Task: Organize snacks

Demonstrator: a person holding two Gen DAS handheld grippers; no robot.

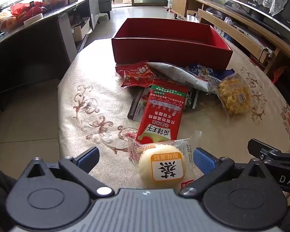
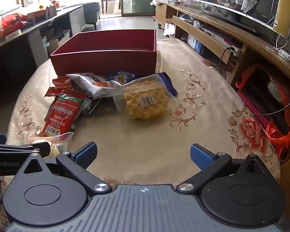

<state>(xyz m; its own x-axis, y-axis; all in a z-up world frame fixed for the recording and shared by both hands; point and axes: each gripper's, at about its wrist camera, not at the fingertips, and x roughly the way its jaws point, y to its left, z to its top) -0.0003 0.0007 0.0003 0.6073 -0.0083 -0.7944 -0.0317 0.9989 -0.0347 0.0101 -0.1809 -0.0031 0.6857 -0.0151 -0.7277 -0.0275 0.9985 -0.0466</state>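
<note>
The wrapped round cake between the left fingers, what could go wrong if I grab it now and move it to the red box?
1. The round cake sits off-centre in the open left gripper, close to one finger, so a squeeze may catch only crinkly wrapper and slip.
2. It looks soft; a hard pinch could squash it.
3. The snack pile, led by the long red packet, lies between it and the red box; a low carry could drag packets along.

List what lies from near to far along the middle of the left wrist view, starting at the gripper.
left gripper → wrapped round cake → long red packet → silver-white bag → red box, open-topped, at the table's far end.
</note>
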